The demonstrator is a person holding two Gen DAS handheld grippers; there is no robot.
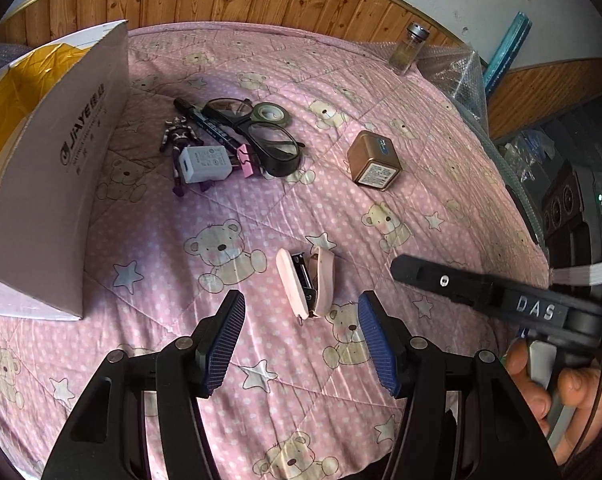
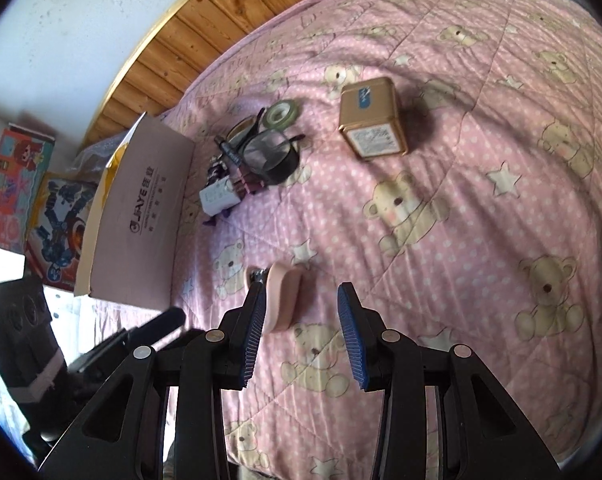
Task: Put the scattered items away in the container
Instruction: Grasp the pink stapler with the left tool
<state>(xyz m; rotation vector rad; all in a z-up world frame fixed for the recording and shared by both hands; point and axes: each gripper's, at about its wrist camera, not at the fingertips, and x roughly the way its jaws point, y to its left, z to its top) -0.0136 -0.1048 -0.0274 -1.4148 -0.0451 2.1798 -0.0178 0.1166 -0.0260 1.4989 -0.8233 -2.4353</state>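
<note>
In the left wrist view, the left claw (image 1: 301, 308) hangs wide open over a pink bear-print quilt (image 1: 441, 184), holding nothing. The pink stapler (image 1: 306, 282) lies sprung open on the quilt just ahead of the fingertips, between them and clear of both pads. Farther off sits a heap near the box (image 1: 57, 168): a white charger (image 1: 205, 165) on top of a small figure (image 1: 177, 134) that it partly hides, a marker (image 1: 205, 122), a pink clip (image 1: 243, 159), glasses (image 1: 261, 136) and a tape roll (image 1: 271, 114) half covered by the glasses frame. A gold tin (image 1: 374, 160) stands apart to the right, and a glass jar (image 1: 410, 46) sits at the far edge. The box is cut off at the left; only one wall and a yellow inner flap show. The right claw's black body (image 1: 481, 290) crosses the lower right, with a hand (image 1: 557, 392) partly out of frame.

In the right wrist view, the right claw (image 2: 301, 304) is also spread wide and empty. The stapler (image 2: 281, 300) lies just beside its left finger, which overlaps one end; whether they touch is hard to tell. The tin (image 2: 373, 118) lies well ahead, the heap beside the box (image 2: 141, 216). Blurred colourful cartons (image 2: 33, 208) stand past the box.
</note>
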